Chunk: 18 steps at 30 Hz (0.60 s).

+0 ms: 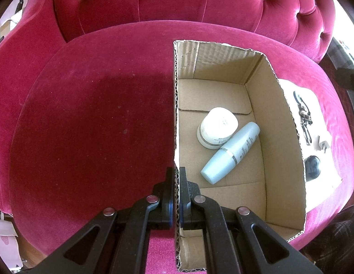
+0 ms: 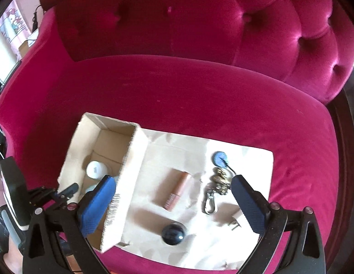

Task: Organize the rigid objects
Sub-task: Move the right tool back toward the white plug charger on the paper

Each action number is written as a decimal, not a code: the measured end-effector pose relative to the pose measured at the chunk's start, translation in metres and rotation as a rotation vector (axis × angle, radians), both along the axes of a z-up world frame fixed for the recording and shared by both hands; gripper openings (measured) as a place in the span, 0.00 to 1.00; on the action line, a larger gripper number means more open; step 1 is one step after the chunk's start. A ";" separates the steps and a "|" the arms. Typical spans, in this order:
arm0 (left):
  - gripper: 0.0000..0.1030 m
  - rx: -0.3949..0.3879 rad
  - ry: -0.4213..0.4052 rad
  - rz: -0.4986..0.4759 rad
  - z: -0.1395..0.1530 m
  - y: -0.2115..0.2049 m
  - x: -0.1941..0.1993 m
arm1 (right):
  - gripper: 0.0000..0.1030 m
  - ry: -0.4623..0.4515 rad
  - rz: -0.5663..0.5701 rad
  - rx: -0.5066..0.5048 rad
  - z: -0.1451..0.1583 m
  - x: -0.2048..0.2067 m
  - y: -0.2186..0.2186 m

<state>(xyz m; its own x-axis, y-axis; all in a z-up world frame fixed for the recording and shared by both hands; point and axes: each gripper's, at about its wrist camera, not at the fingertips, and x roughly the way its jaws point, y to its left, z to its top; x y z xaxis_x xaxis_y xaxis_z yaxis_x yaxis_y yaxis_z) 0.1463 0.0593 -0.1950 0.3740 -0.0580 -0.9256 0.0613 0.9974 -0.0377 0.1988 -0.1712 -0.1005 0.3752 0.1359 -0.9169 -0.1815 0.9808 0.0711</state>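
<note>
My left gripper is shut on the left wall of an open cardboard box on a red velvet sofa. Inside lie a white jar and a pale blue bottle. In the right wrist view the box stands left of a white sheet. On the sheet lie a pink tube, a dark ball, a keychain with metal clip and a blue disc. My right gripper is open and empty above the tube.
The sofa seat spreads left of the box, with the tufted backrest behind. The sheet with the keychain, a small plug-like piece and the dark ball shows right of the box.
</note>
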 end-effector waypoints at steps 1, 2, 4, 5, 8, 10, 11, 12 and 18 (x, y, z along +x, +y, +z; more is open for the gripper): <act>0.02 0.000 0.000 0.000 0.000 0.000 0.000 | 1.00 0.001 -0.009 0.000 0.001 -0.001 -0.005; 0.02 -0.001 0.000 0.001 0.000 0.000 0.000 | 1.00 0.002 -0.017 0.000 0.001 -0.002 -0.009; 0.02 0.000 0.000 0.000 0.000 0.000 0.000 | 1.00 0.006 -0.037 -0.002 -0.001 -0.004 -0.019; 0.02 0.000 0.000 0.000 0.000 0.000 0.000 | 1.00 0.008 -0.044 -0.003 -0.002 -0.005 -0.022; 0.02 0.002 -0.001 -0.001 0.001 -0.001 0.000 | 1.00 0.014 -0.070 -0.006 -0.005 -0.009 -0.034; 0.02 0.001 0.000 0.000 0.001 -0.001 0.000 | 1.00 0.020 -0.095 -0.006 -0.010 -0.012 -0.045; 0.02 0.001 0.000 -0.002 0.000 -0.001 0.000 | 1.00 0.024 -0.104 -0.007 -0.011 -0.013 -0.049; 0.02 0.002 0.000 -0.002 0.001 -0.001 0.000 | 1.00 0.030 -0.119 -0.010 -0.014 -0.015 -0.055; 0.02 0.002 0.000 -0.001 0.001 -0.001 0.000 | 1.00 0.060 -0.181 -0.022 -0.035 -0.024 -0.080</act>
